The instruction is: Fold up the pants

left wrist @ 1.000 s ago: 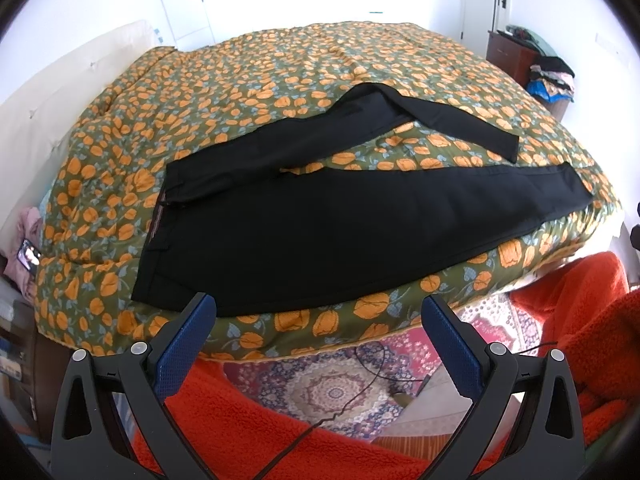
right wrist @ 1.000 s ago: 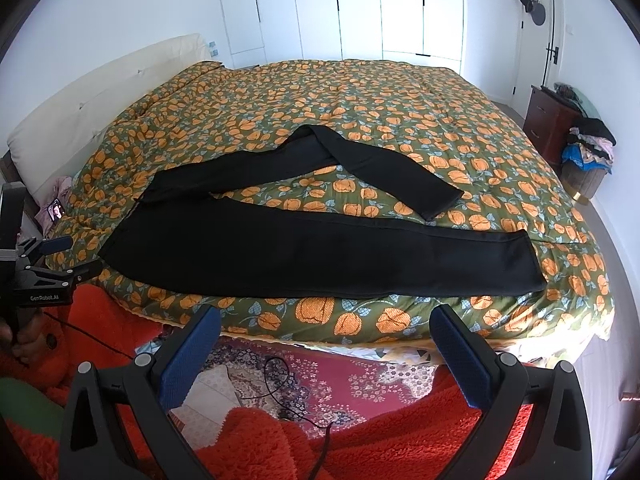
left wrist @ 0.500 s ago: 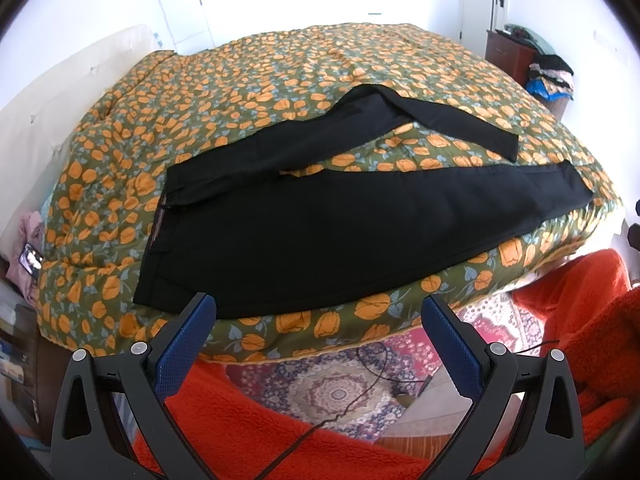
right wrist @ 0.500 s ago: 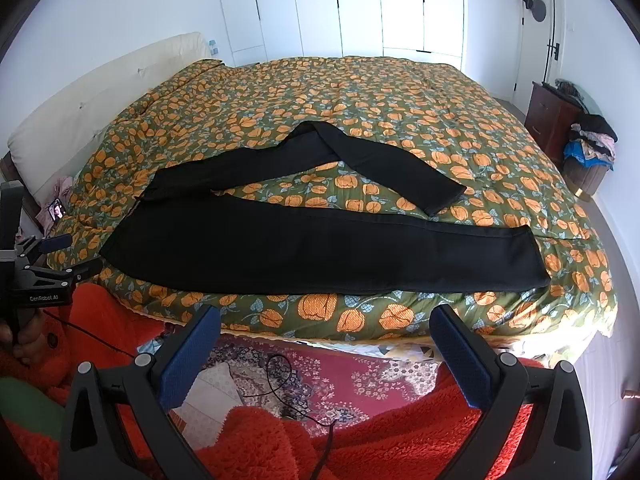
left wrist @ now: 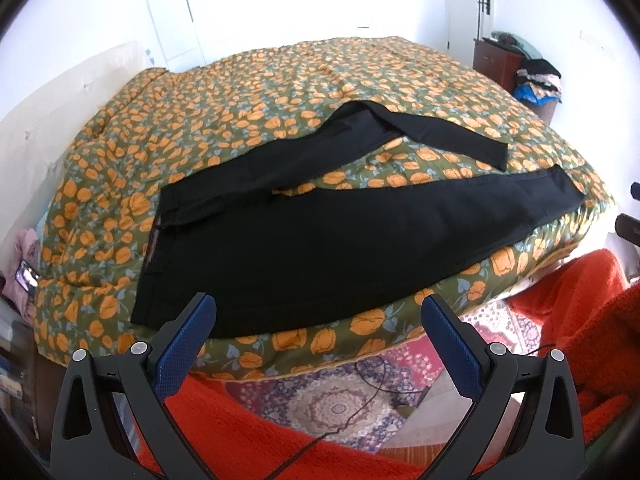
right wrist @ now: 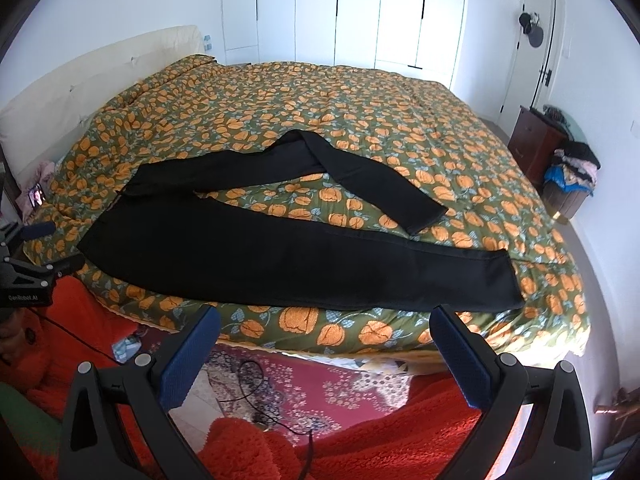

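Black pants (left wrist: 320, 236) lie spread on a bed with an orange-flowered green quilt (left wrist: 248, 96). The waist is at the left, the near leg runs straight along the bed's front edge, and the far leg is bent back on itself. They also show in the right wrist view (right wrist: 304, 256). My left gripper (left wrist: 318, 316) is open and empty, held off the bed just before the pants' near edge. My right gripper (right wrist: 326, 326) is open and empty, in front of the near leg. The left gripper's body (right wrist: 28, 276) shows at the right wrist view's left edge.
A patterned red rug (right wrist: 304, 376) with a black cable lies on the floor before the bed. Red fleece (left wrist: 248, 440) fills the lower foreground. A dark wooden cabinet (right wrist: 534, 144) and a basket of clothes (right wrist: 572, 184) stand at the right. White wardrobes (right wrist: 360, 12) line the far wall.
Both grippers have moved slightly closer to the bed; the pants look a little larger. The pants have not moved and both grippers stay open.
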`<state>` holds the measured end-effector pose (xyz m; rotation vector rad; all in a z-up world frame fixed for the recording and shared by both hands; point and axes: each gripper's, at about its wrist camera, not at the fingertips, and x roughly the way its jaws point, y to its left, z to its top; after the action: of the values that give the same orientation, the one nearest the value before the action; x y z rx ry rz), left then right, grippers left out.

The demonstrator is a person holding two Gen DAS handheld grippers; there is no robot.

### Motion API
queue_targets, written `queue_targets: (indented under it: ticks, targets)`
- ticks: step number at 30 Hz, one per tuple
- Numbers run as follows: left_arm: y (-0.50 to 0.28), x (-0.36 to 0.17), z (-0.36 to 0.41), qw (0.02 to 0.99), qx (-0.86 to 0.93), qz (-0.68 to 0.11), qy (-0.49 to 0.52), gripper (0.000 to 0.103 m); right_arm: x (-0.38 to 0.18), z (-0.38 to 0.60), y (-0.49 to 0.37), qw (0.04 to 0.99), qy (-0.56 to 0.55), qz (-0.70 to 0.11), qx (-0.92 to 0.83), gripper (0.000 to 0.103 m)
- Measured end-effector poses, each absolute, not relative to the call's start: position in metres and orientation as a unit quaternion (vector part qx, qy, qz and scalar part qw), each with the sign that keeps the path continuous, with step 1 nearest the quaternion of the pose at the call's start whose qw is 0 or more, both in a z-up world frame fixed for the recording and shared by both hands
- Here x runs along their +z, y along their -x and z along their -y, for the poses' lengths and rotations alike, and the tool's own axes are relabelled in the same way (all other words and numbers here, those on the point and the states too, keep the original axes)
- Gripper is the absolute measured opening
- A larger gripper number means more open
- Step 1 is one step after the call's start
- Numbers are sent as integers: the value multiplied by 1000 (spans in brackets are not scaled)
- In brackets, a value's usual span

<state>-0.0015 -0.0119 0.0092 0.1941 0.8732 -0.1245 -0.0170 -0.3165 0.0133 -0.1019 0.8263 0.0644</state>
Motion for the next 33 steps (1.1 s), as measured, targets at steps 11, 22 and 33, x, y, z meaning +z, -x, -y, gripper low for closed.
queue_targets:
  ticks: [11, 22, 33]
  targets:
    - [8, 21, 0, 909, -49, -410, -61, 102, 22, 320, 17, 919, 60, -389, -4, 103]
    - [13, 22, -5, 911, -47, -407, -51, 102, 26, 316, 20, 920, 64, -386, -19, 103]
    - [20, 23, -14, 915, -45, -400, -32, 102, 25, 307, 19, 915, 80, -396, -20, 103]
